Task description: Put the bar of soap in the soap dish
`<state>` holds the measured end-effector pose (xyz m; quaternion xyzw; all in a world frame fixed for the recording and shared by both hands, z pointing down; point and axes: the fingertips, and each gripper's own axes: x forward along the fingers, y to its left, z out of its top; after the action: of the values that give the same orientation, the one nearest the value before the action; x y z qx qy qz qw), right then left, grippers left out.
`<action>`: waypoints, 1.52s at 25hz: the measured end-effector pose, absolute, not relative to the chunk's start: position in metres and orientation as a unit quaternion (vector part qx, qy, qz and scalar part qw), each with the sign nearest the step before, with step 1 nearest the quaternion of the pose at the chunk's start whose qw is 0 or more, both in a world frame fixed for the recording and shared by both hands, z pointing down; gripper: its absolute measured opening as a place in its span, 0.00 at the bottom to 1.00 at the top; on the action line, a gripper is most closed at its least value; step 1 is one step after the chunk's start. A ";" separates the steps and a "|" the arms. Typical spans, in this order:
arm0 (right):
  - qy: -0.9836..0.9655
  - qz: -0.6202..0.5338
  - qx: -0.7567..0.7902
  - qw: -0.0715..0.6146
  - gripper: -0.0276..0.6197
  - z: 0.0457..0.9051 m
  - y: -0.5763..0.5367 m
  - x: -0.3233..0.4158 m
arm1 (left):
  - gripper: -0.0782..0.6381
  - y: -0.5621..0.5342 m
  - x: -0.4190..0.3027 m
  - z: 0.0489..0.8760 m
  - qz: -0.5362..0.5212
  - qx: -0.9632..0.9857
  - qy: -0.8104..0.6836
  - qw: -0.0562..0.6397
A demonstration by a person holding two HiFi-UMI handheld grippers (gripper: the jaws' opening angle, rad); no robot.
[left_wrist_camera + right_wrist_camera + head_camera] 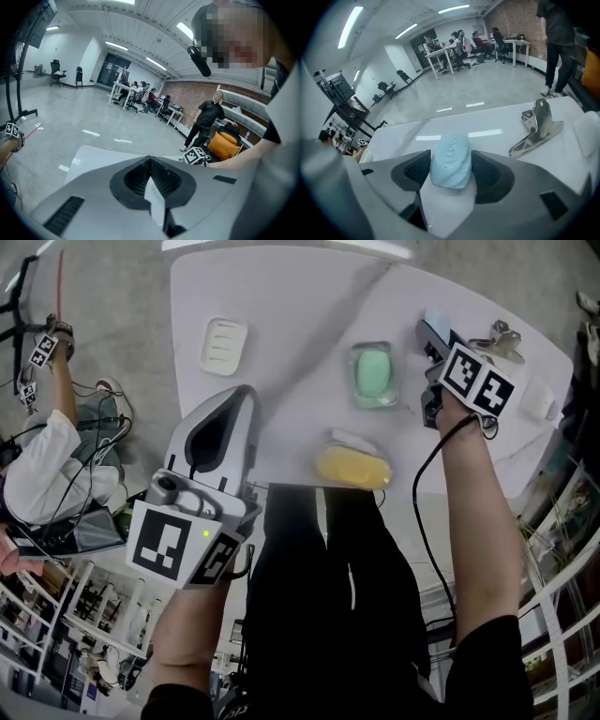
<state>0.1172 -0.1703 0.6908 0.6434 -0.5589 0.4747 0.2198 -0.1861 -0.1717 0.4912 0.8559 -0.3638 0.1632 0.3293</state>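
Being held on the right: soap (450, 161), with the empty dish (223, 345) well off to the left

The soap is pinched between the jaws of the right hand-held gripper (436, 343), its long axis run out along them, over the far right part of the worktop (300, 296). The dish is sat across on the left side, past the green soap (372, 371). The left hand-held gripper (151, 168) is closed up with nothing in it and is found nearer the dish, so a long leftward carry is probably called for.
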 end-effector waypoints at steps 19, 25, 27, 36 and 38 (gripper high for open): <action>-0.550 0.479 0.632 0.265 0.47 0.678 -0.158 0.080 | 0.12 -0.157 -0.237 0.463 0.132 0.853 -0.370 0.343; -0.563 0.460 0.596 0.341 0.47 0.698 -0.147 0.083 | 0.12 -0.151 -0.225 0.461 0.133 0.860 -0.351 0.344; -0.572 0.446 0.586 0.361 0.47 0.700 -0.153 0.086 | 0.12 -0.153 -0.220 0.458 0.128 0.863 -0.347 0.344; -0.591 0.433 0.541 0.413 0.50 0.718 -0.164 0.078 | 0.12 -0.160 -0.207 0.447 0.094 0.864 -0.348 0.351; -0.597 0.419 0.542 0.418 0.50 0.711 -0.162 0.077 | 0.12 -0.160 -0.207 0.449 0.096 0.863 -0.352 0.351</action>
<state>0.0770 -0.1622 0.7114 0.5421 -0.5966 0.4185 0.4183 -0.2075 -0.1600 0.4490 0.8625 -0.3519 0.0960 0.3507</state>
